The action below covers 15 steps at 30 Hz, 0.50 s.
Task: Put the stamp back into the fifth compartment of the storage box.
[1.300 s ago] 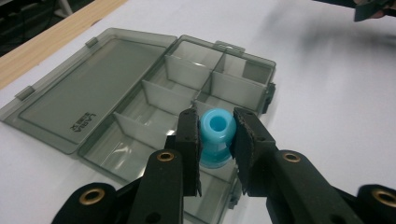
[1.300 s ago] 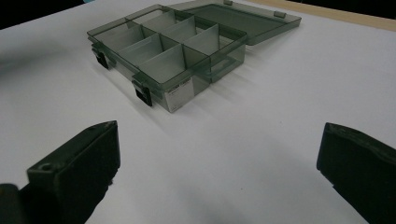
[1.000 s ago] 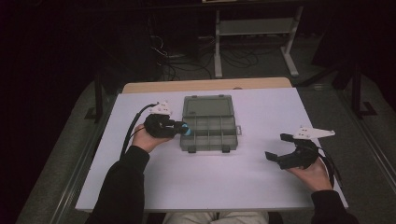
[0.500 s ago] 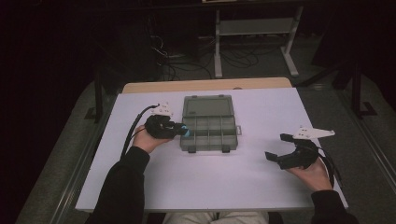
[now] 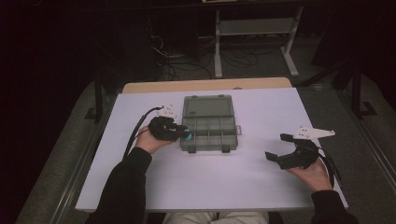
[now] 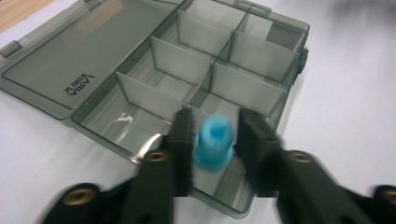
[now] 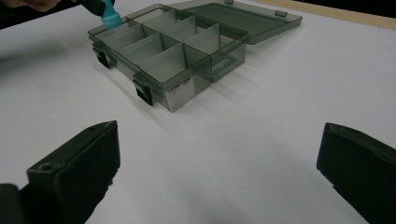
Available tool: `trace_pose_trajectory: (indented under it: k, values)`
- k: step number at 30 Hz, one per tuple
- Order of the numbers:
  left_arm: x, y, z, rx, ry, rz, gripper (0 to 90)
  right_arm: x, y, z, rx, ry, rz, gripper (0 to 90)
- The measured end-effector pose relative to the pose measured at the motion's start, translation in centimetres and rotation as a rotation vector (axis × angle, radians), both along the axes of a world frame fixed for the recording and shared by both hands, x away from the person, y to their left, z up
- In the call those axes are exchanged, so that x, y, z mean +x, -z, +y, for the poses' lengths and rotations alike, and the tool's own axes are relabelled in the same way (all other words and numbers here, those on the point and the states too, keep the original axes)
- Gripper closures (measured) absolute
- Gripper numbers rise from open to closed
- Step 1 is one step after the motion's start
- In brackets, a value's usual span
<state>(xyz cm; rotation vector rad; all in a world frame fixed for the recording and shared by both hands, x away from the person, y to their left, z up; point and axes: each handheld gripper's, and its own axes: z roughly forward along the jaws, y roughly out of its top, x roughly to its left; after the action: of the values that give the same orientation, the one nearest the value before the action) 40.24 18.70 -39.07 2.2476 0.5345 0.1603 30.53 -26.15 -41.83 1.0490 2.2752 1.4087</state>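
Change: left gripper (image 6: 212,144) jaws just been opening; little else has shifted, right gripper (image 5: 286,150) unmoved.
Left gripper: blue cap (image 6: 214,145) between the jaws, gap on its right side, released as far as the blur lets me tell.
Cap location: over near-left compartment of grey organizer box (image 5: 210,136), lid open.
Right gripper: spread wide, nothing held, on white surface (image 5: 243,182) at right.
Unclear: motion blur hides cap-to-pad contact.

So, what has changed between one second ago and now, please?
Very little. The left gripper hangs over the near left compartment of the open compartment box, and its jaws have just been opening a little; the small blue cap-like piece is still between them, with a gap visible on one side. The right gripper stays open on the white table. The box has not moved.
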Motion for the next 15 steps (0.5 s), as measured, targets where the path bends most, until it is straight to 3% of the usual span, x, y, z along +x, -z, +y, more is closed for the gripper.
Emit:
trace_pose_trajectory:
  k: [3,7,10,15]
  values:
    - [-0.1,-0.2,0.0,-0.024,0.009,0.014,59.7,0.0,0.0,0.0,0.000,0.000,0.000,0.0]
    - [-0.3,-0.4,0.2,-0.050,0.015,0.011,45.4,0.0,0.0,0.0,0.002,-0.001,-0.001,0.0]
    - [-0.4,-0.7,0.3,-0.068,0.008,-0.012,30.4,0.0,0.0,0.0,0.001,0.000,0.001,0.0]
    - [-0.7,-1.3,0.5,-0.098,0.000,-0.040,22.2,0.0,0.0,0.0,0.000,0.000,0.001,0.0]
